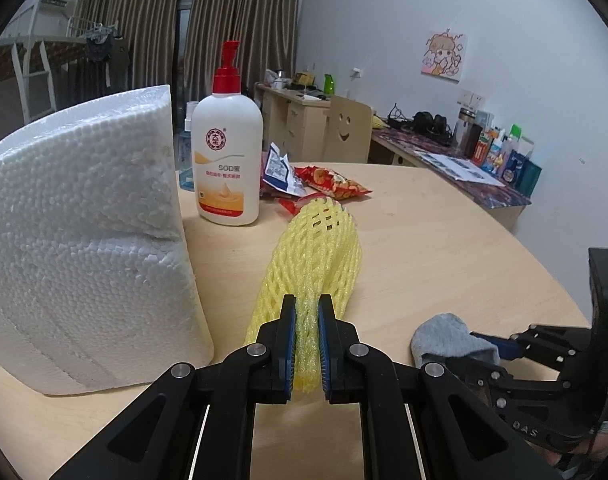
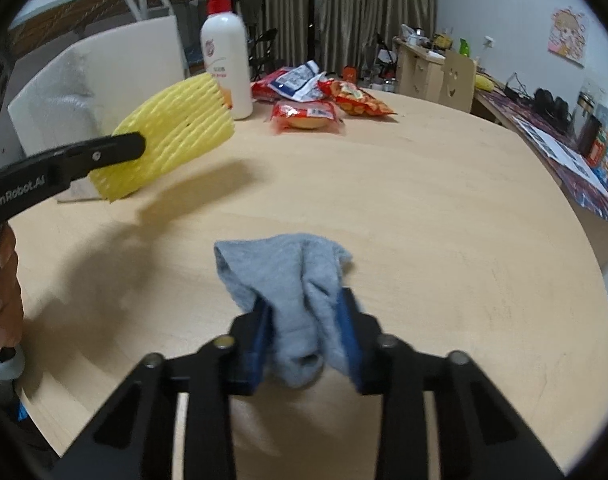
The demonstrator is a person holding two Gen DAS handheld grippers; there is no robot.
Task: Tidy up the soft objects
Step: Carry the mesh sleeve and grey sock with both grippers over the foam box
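Pinching a light, springy yellow foam-mesh sleeve [image 1: 316,256] above the round wooden bench [image 1: 444,240], the left gripper [image 1: 307,322] is clamping its end while the right gripper [image 2: 306,312] fingers are squeezing a limp grey sock [image 2: 288,264] resting there.

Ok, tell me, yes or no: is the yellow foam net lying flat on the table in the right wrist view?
No. The yellow foam net hangs above the table, clamped in the left gripper, casting a shadow below.

Soft foam and cloth on pale, matt wood

The yellow foam net [image 1: 316,252] looks spongy and ribbed; the grey sock [image 2: 292,280] is fuzzy knit cloth; the white foam block [image 1: 84,232] is pebbled; the lotion bottle [image 1: 227,152] is smooth glossy plastic; the table [image 1: 444,248] is matt wood.
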